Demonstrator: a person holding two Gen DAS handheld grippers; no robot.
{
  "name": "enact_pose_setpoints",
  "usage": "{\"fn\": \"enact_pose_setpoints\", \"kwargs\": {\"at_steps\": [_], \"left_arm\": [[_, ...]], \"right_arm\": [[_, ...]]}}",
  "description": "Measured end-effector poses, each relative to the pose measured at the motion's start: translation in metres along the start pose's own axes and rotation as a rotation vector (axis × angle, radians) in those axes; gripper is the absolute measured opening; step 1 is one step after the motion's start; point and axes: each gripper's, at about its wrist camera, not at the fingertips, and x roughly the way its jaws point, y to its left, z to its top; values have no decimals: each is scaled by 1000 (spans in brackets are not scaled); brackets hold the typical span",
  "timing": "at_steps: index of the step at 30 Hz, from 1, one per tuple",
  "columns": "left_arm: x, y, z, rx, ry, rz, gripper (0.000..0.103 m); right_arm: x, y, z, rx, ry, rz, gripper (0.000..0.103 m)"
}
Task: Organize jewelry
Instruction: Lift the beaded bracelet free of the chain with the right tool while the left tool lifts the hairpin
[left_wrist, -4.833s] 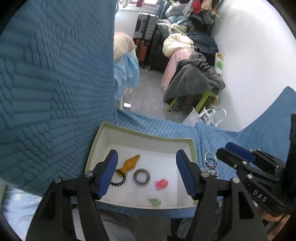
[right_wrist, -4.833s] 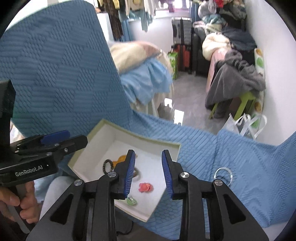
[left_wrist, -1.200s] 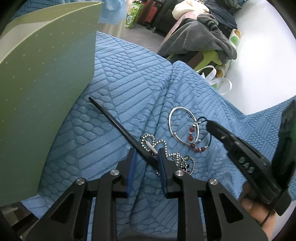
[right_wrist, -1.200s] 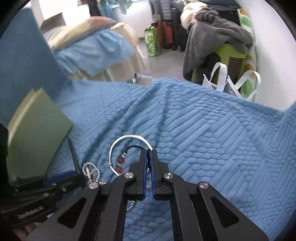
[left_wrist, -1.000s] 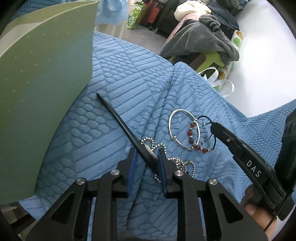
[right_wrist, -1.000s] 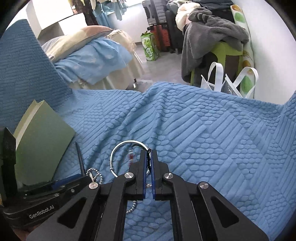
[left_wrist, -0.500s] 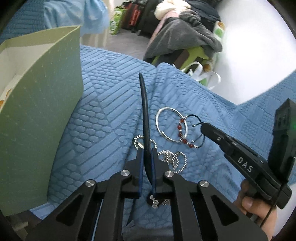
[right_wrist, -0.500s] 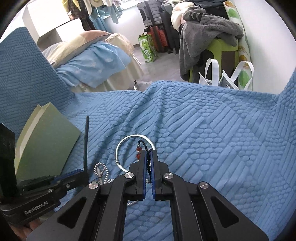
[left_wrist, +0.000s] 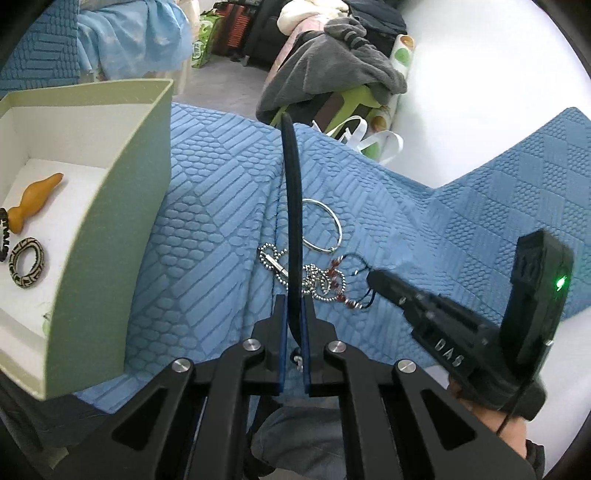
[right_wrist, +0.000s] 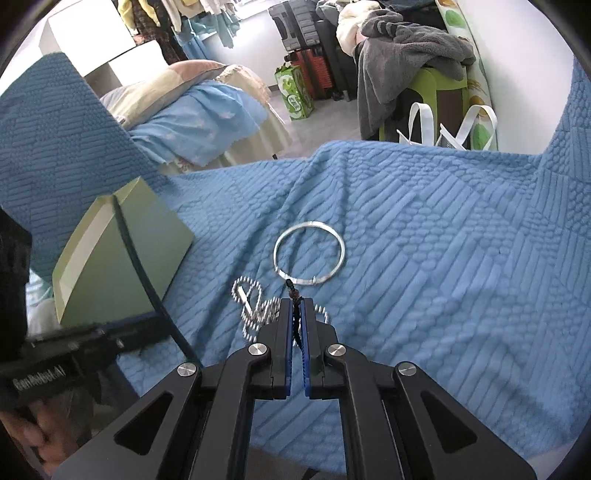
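Observation:
My left gripper (left_wrist: 291, 310) is shut on a long black hair stick (left_wrist: 290, 192) that points up and away, lifted above the blue blanket. My right gripper (right_wrist: 295, 317) is shut on the black cord of a red bead bracelet (left_wrist: 338, 280), lifted just off the blanket; it also shows in the left wrist view (left_wrist: 373, 278). A silver bangle (right_wrist: 310, 254) and a ball chain necklace (right_wrist: 255, 306) lie on the blanket beneath. The green jewelry box (left_wrist: 122, 206) stands at the left, holding an orange piece (left_wrist: 35, 199) and a patterned ring (left_wrist: 27, 266).
The blue textured blanket (right_wrist: 443, 258) covers the work surface and drops off at the near edge. Behind it are a bed (right_wrist: 192, 107), a green stool with grey clothes (right_wrist: 417, 48), white bags (right_wrist: 443, 125) and suitcases.
The left gripper closed on the hair stick and lifted it so it points upward. The right gripper pulled the red bead bracelet off the bangle, toward itself. The box interior has come into the left view.

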Motion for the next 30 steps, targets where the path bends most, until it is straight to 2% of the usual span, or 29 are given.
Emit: {"fn": "enact_pose_setpoints", "kwargs": {"at_steps": [6, 12, 13, 14, 15, 19, 21, 26, 28, 29, 30], "left_arm": [[-13, 4, -2, 11, 5, -19, 5], [-19, 10, -3, 9, 5, -26, 5], [-19, 11, -3, 8, 6, -26, 5], [-19, 11, -2, 9, 7, -24, 5], [-18, 12, -2, 12, 9, -22, 5], [-15, 14, -1, 6, 15, -26, 5], [-14, 16, 0, 4, 19, -27, 5], [-11, 15, -2, 15, 25, -19, 5], [-9, 14, -2, 13, 29, -18, 5], [-8, 15, -2, 14, 30, -16, 5], [-8, 15, -2, 16, 31, -15, 5]], "right_arm": [[-6, 10, -20, 12, 20, -30, 2], [2, 7, -39, 78, 102, -57, 3], [4, 6, -40, 78, 106, -79, 6], [5, 6, -41, 83, 108, -90, 13], [6, 4, -40, 91, 111, -98, 28], [10, -4, -40, 108, 117, -121, 31], [12, -4, -39, 93, 112, -135, 38], [23, 6, -35, 13, 106, -166, 38], [29, 12, -34, -39, 109, -204, 37], [30, 14, -34, -54, 112, -220, 31], [32, 15, -35, -68, 108, -242, 20]]}}
